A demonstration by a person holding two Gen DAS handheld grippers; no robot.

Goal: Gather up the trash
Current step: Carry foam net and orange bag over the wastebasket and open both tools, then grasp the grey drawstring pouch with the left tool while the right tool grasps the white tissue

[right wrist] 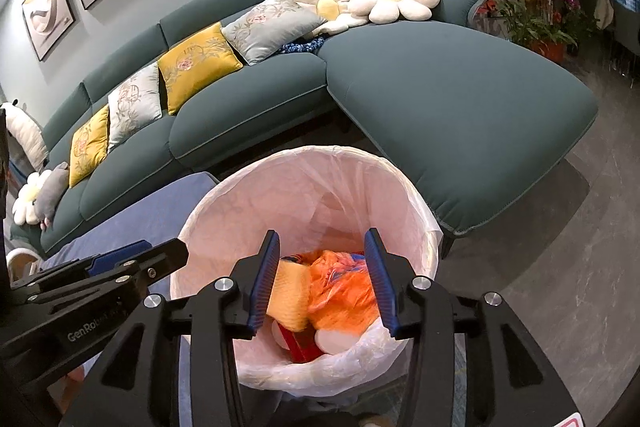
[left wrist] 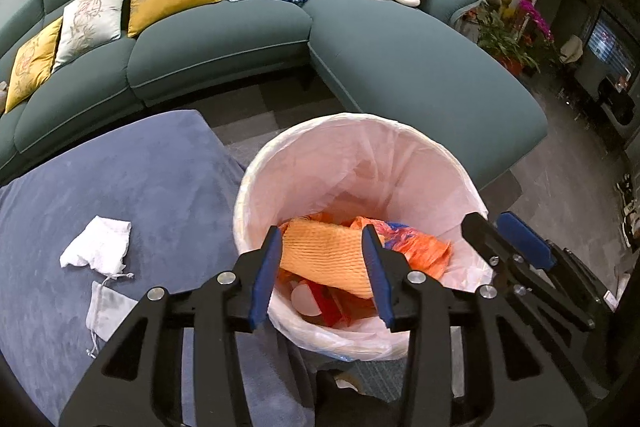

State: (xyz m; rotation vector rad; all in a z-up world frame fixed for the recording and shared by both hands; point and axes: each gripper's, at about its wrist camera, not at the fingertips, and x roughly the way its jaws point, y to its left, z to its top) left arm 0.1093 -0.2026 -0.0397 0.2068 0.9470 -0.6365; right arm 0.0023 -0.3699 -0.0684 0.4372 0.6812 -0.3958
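both tools hang over the mouth of the trash bin (left wrist: 360, 155), and both look empty: the left tool (left wrist: 322, 263) has its blue pads spread apart with nothing between them, and the right tool (right wrist: 322, 281) is spread apart the same way, with only bin contents showing in the gap. the right tool also shows at the right edge of the left view (left wrist: 506, 239).

in the bin, an orange foam net sleeve (left wrist: 328, 259) lies on top of crumpled orange plastic wrappers (left wrist: 416, 251). its long axis seems to run from the near right up to the far left, lying flat, not standing.

the step in hand looks like going back for more. two pieces lie on the blue-covered desk (left wrist: 152, 167) to the left of the bin: a crumpled white tissue (left wrist: 98, 247) and, nearer, a small white drawstring pouch (left wrist: 108, 309). the pouch's long axis runs near to far, with cords trailing at both ends. whether the pouch counts as trash i cannot tell.

to do it well, swing the left tool left, clear of the liner rim, and come down on the tissue with the pads across its bulk so the soft paper bunches instead of slipping.
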